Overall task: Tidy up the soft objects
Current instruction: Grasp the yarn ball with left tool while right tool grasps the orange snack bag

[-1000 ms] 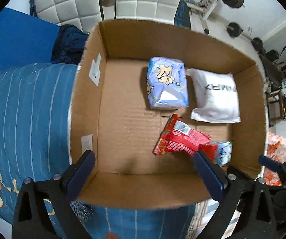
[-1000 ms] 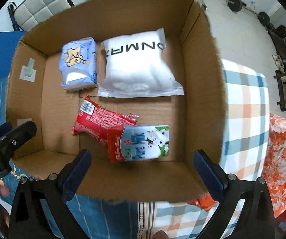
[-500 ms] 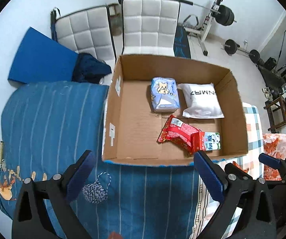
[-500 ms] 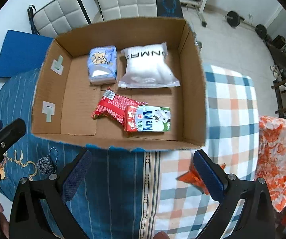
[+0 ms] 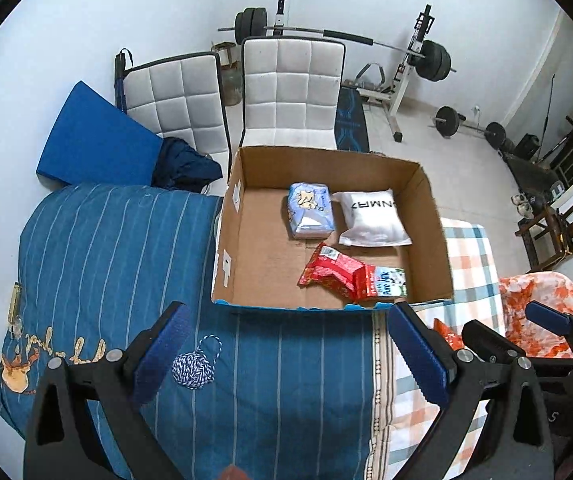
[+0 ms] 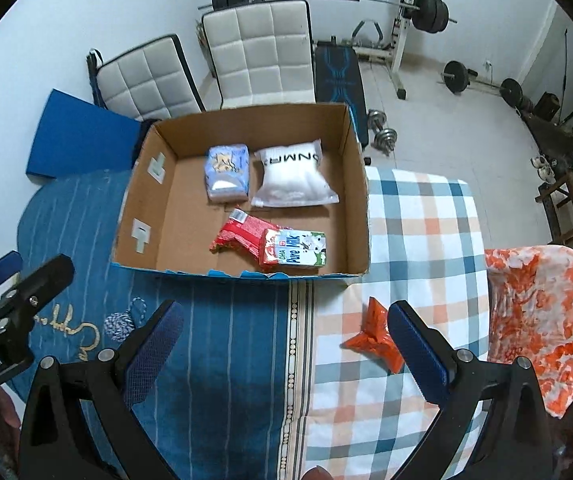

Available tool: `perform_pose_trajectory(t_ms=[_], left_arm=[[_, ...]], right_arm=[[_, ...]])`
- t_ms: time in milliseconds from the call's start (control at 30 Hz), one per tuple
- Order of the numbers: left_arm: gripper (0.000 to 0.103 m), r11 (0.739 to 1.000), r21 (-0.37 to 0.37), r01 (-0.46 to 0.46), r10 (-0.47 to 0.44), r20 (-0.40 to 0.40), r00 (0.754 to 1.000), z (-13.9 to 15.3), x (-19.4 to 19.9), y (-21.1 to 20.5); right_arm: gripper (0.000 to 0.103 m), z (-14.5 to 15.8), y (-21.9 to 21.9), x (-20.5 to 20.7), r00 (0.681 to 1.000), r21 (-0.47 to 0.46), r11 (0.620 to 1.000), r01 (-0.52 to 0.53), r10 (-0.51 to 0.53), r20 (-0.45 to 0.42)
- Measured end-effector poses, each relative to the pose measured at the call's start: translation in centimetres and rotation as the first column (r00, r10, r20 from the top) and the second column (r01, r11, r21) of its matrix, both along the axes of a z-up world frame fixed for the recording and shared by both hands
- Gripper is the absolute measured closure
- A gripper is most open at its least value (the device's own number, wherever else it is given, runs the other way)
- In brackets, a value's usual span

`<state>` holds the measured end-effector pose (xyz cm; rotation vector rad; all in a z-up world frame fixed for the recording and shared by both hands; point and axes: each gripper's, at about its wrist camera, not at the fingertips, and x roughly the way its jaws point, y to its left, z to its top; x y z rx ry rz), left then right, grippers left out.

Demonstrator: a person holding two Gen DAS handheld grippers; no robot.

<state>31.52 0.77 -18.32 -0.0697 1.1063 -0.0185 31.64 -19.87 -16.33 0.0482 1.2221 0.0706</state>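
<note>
Grippers hover above the bed: the left gripper [image 5: 286, 344] and right gripper [image 6: 284, 344] both gape wide, holding nothing. A blue-white yarn ball [image 5: 192, 370] lies on the blue striped blanket [image 5: 106, 260], an orange crinkled packet [image 6: 374, 338] on the checked cloth [image 6: 418, 220]. Farther off, the brown cardboard box [image 6: 360, 200] holds soft packs; beyond it stand white padded chairs [image 5: 292, 84] and a barbell rack [image 5: 410, 68].

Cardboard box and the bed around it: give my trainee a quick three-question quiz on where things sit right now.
1. True or false: the milk carton lies partly on the red snack bag.
2. How many items are inside the cardboard box?
3. Which lies on the checked cloth: A) blue-and-white yarn ball, B) orange packet, C) white pouch?

Key: 1 true; 2 four; 3 B.
</note>
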Motion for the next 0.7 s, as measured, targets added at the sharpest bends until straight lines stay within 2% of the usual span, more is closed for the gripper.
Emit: perform_pose_trajectory(t_ms=[133,267,333,433,600,700], left_arm=[[0.002,1.000,-0.013,-0.001,0.001,0.017,1.000,1.0,-0.7,-0.2],[0.002,0.999,0.018,-0.033,0.033,0.016,0.999,0.6,-1.1,0.7],[0.002,0.998,0.031,-0.063,0.063,0.002,0.998,-0.5,-1.1,1.7],[0.002,0.991,0.037,-0.127,0.129,-0.065,0.989,-3.6,-1.2,4.1],[0.002,0.976,0.050,-0.213,0.218,-0.169,0.961,-8.8,-2.1,7.3],[0.002,0.965,0.058,-0.255,0.261,-0.224,0.939,-11.5,-2.8,9.2]], right_arm=[[0.000,0.5,-0.5,-0.5,1.000,0.017,1.000,0.002,-0.002,-0.001],[0.000,-1.6,-3.3,-0.4,0.997,-0.001,0.998,0.062,-0.062,-0.053],[0.000,-4.1,-5.6,0.1,0.988,-0.027,0.993,0.111,-0.113,-0.108],[0.000,-8.4,-9.0,0.8,0.961,-0.041,0.983,0.181,-0.186,-0.207],[0.000,-16.6,-13.1,1.7,0.889,-0.065,0.955,0.290,-0.294,-0.350],[0.000,-20.3,-14.5,1.9,0.848,-0.059,0.936,0.347,-0.340,-0.406]])
